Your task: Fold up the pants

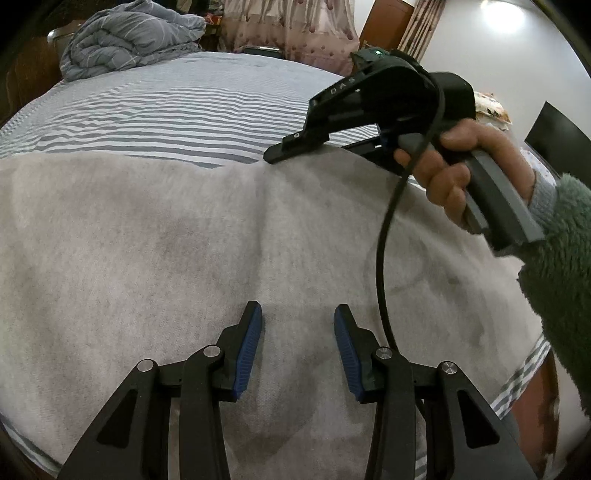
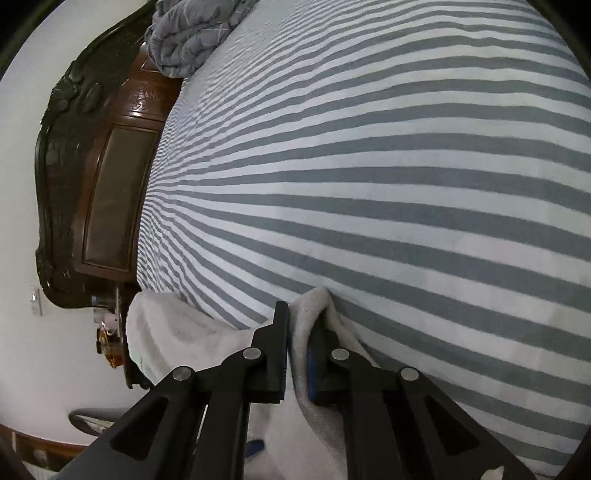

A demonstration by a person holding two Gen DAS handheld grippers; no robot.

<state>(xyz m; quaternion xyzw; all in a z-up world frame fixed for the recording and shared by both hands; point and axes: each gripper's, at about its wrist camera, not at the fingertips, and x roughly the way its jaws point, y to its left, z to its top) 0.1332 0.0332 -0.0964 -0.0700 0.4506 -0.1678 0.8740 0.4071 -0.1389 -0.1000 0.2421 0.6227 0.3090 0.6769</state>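
The pants (image 1: 166, 240) are light grey fleece, spread wide over the striped bed, with a soft crease down the middle. My left gripper (image 1: 297, 314) hovers just above the near part of the cloth, jaws open and empty. My right gripper (image 1: 291, 147) is at the pants' far edge, held by a hand in a green fleece sleeve. In the right wrist view my right gripper (image 2: 300, 314) is shut on a pinched fold of the pants (image 2: 310, 306) at that edge, against the sheet.
The bed has a grey-and-white striped sheet (image 1: 166, 103). A rumpled grey duvet (image 1: 125, 40) lies at the far left corner. A dark carved wooden headboard (image 2: 99, 177) borders the bed. The right gripper's black cable (image 1: 384, 236) hangs over the pants. Curtains (image 1: 288, 26) stand behind the bed.
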